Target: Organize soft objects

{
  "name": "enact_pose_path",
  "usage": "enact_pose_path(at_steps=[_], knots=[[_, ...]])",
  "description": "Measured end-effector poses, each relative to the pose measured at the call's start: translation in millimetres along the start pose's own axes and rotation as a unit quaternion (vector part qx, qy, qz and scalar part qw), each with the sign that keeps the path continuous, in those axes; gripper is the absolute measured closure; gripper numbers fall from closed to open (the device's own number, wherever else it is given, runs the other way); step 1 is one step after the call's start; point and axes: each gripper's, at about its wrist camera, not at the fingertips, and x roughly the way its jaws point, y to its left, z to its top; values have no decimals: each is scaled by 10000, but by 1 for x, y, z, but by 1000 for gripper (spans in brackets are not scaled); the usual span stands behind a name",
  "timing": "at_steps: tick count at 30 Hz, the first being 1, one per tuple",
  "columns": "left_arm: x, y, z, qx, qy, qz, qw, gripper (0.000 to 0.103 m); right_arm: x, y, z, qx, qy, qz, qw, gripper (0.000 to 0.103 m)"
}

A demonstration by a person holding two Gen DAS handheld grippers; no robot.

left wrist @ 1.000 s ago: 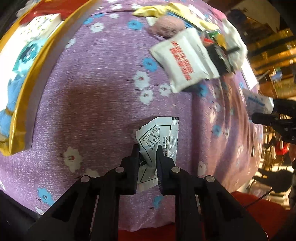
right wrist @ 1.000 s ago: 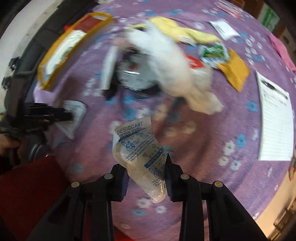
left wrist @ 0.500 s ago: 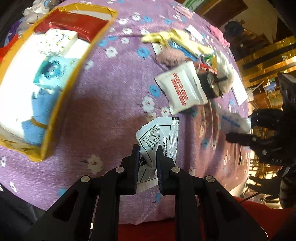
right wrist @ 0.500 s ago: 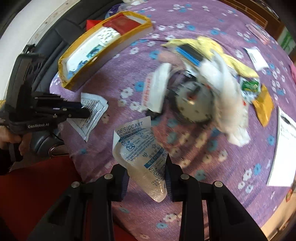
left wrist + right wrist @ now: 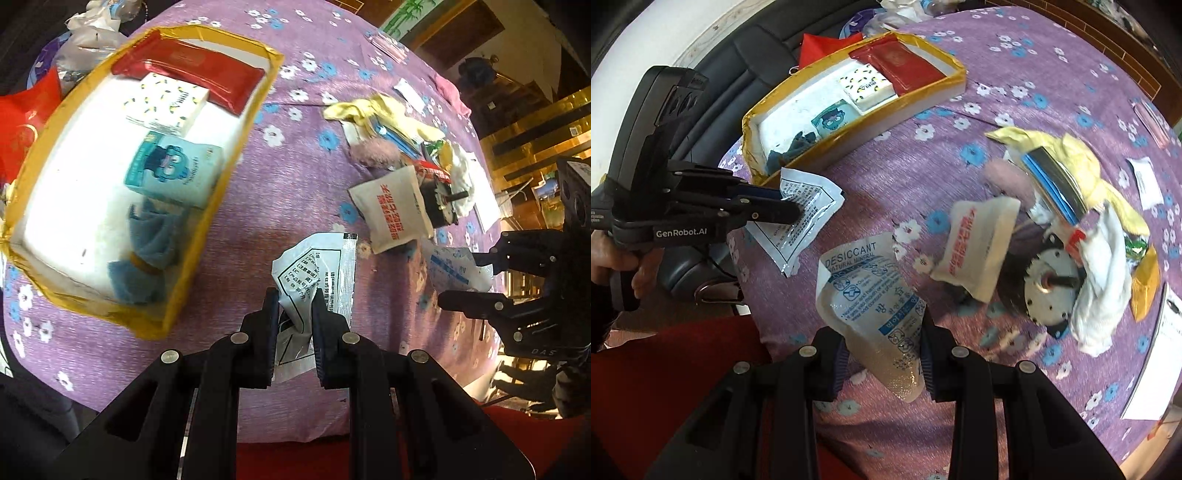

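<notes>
My left gripper (image 5: 294,301) is shut on a white sachet with black print (image 5: 325,258), held above the purple flowered tablecloth just right of the yellow-rimmed box (image 5: 225,184). My right gripper (image 5: 883,343) is shut on a clear desiccant pouch (image 5: 868,291) with blue print. In the right wrist view the left gripper (image 5: 792,213) and its sachet (image 5: 809,218) hang by the near corner of the box (image 5: 955,68). In the left wrist view the right gripper (image 5: 474,277) and its pouch (image 5: 452,271) are at the right. The box holds a red pouch (image 5: 192,74), two tissue packs and a blue cloth (image 5: 147,258).
A pile lies to the right of the box: a white bag with red print (image 5: 975,247), a metal motor (image 5: 1049,299), a white cloth (image 5: 1104,291), a yellow cloth (image 5: 1071,151) and a pink fluffy piece (image 5: 1004,177). A paper sheet (image 5: 1156,365) lies far right. A black chair (image 5: 753,48) stands behind the box.
Both grippers have moved toward the yellow box, each still holding its pouch. The box has come fully into the left wrist view, and the pile has slid to the right.
</notes>
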Motion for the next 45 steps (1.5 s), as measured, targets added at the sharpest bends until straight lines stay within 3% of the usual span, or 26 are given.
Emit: enact_pose_path(at_steps=[20,26,32,40,45], knots=[[-44,69,22,-412,-422,244,9980,87,6,17,53,-231,-76,20,9997,71],[-54,112,35,-738,-613,549,9939,87,10,28,66,-335,-73,75,9994,71],[-39,147,47,-745,-520,978,9910,87,17,34,74,-361,-8,76,9993,71],[-1,144,35,-534,-1,681,9962,87,19,33,84,-360,56,-10,9993,71],[5,143,31,-566,46,473,9973,87,22,41,105,-466,24,-67,9989,71]])
